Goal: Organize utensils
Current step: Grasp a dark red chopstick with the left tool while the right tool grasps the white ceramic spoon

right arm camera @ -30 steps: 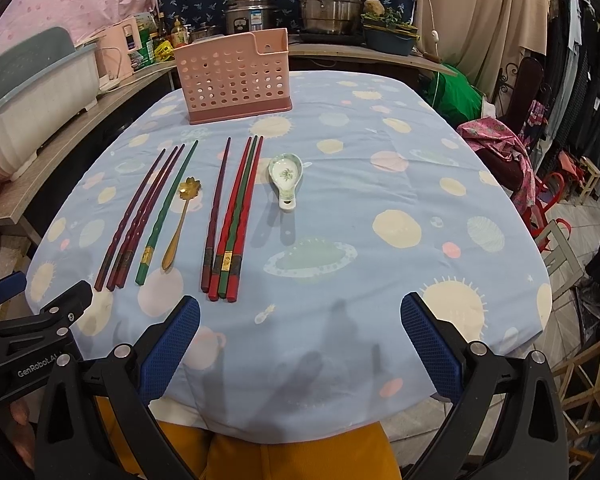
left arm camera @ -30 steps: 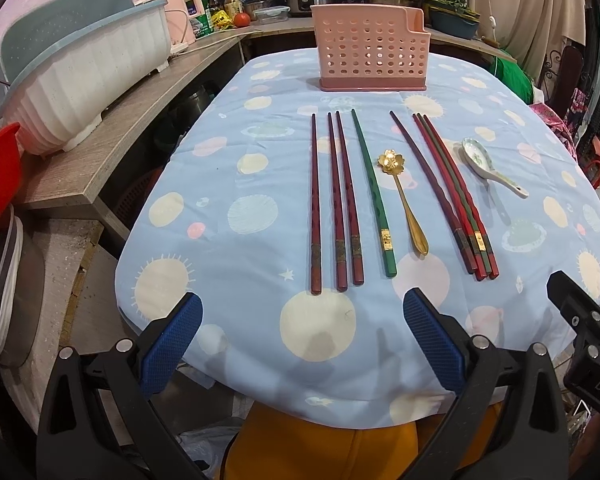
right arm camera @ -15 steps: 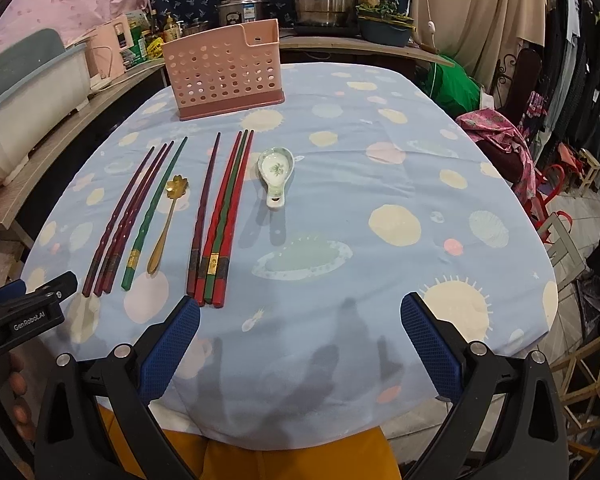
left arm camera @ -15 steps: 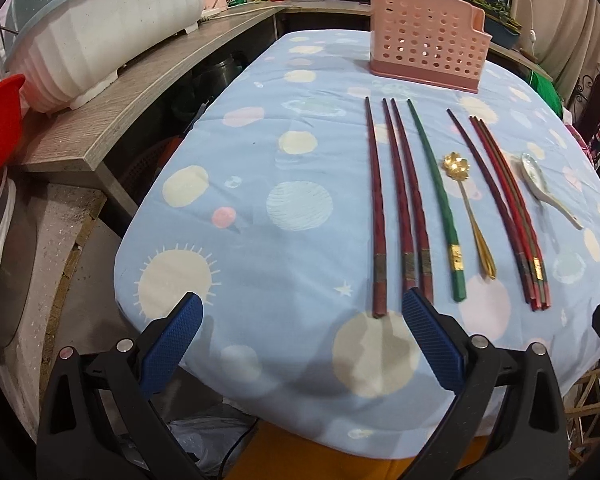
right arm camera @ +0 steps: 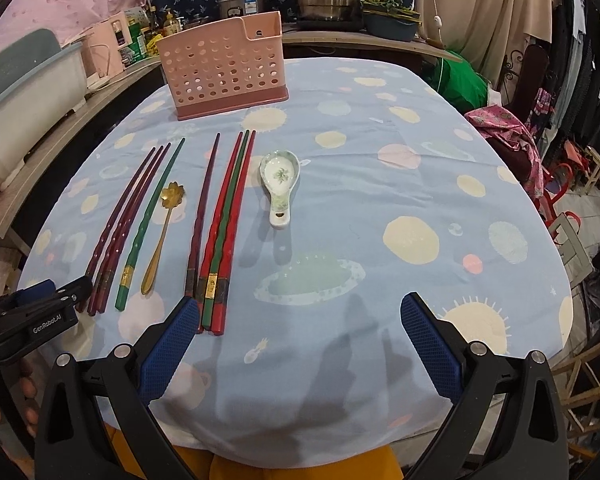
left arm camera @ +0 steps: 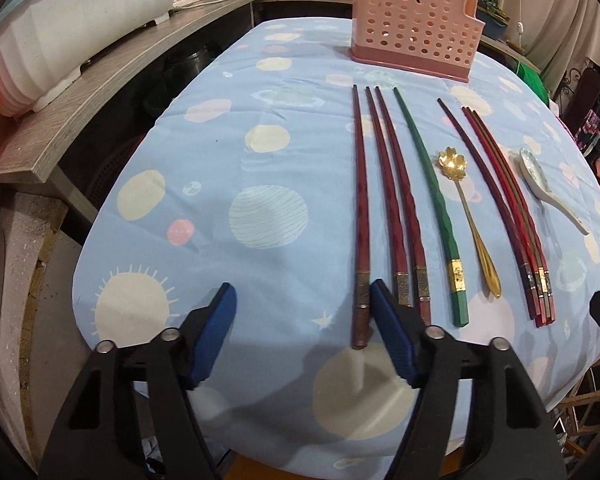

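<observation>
My left tongs (left arm camera: 300, 300) are closing w/ the butt of the leftmost dark-red wooden chopstick (left arm camera: 360, 216) between the pads, not yet pinched. Risk: right pad sits tight vs the next two dark-red sticks (left arm camera: 400, 208), so it may snag or roll those. Further right lie the green chopstick (left arm camera: 432, 192), gold flower spoon (left arm camera: 466, 208), a red/green bundle (left arm camera: 508, 200) and the white ceramic spoon (right arm camera: 278, 184). Pink perforated plastic holder (left arm camera: 412, 32) stands at the table's far end. Right tongs (right arm camera: 300, 320) gape wide, empty.
</observation>
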The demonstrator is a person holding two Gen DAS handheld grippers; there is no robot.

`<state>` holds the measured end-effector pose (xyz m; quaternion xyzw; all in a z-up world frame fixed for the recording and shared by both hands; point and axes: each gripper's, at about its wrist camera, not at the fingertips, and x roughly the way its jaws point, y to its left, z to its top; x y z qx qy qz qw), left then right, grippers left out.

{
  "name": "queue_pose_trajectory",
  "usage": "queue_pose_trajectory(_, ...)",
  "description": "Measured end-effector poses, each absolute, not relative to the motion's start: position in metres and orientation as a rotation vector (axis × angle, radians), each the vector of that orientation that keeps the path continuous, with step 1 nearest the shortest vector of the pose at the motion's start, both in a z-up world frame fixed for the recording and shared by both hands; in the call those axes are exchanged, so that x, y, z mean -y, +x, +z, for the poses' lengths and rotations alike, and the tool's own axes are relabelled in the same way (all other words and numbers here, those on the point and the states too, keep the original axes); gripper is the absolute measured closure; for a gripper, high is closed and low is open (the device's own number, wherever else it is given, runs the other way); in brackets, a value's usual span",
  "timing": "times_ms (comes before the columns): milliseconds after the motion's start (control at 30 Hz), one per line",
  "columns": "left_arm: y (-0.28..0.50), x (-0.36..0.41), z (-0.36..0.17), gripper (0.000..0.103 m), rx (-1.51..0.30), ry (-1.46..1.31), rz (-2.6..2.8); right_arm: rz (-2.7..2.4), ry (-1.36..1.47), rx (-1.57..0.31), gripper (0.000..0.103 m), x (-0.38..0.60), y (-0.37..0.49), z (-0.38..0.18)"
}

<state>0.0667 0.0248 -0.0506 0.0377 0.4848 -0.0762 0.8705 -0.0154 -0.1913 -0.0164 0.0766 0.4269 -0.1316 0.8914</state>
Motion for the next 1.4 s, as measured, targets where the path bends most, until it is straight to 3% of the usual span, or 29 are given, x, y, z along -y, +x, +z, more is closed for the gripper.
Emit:
queue_pose_trajectory(167,0.069,-0.021,-0.047,0.078,-1.011,0.076,-0.204,-0.255,0.177,-0.862,0.008,0.199,-0.005,-0.011)
queue_pose_trajectory(267,0.073,-0.019,-0.047,0.094,-1.019,0.067,-0.23,-0.22,0.22,-0.862,0.026,0.209,0.009,-0.011)
queue_pose_trajectory(467,0.078,-0.014,-0.047,0.095,-1.014,0.077,-0.234,-0.143,0.36,-0.885,0.061,0.233,0.042,-0.019)
queue_pose_trajectory(633,0.077,-0.013,-0.047,0.095,-1.012,0.08,-0.233,-0.113,0.388,-0.911,0.08,0.238,0.06,-0.03)
queue_pose_trajectory(800,0.078,-0.013,-0.047,0.095,-1.015,0.08,-0.233,-0.089,0.409,-0.933,0.089,0.24,0.065,-0.038)
queue_pose_trajectory(1400,0.078,-0.017,-0.041,0.096,-1.015,0.048,-0.249,-0.078,0.394,-0.908,0.095,0.235,0.053,-0.04)
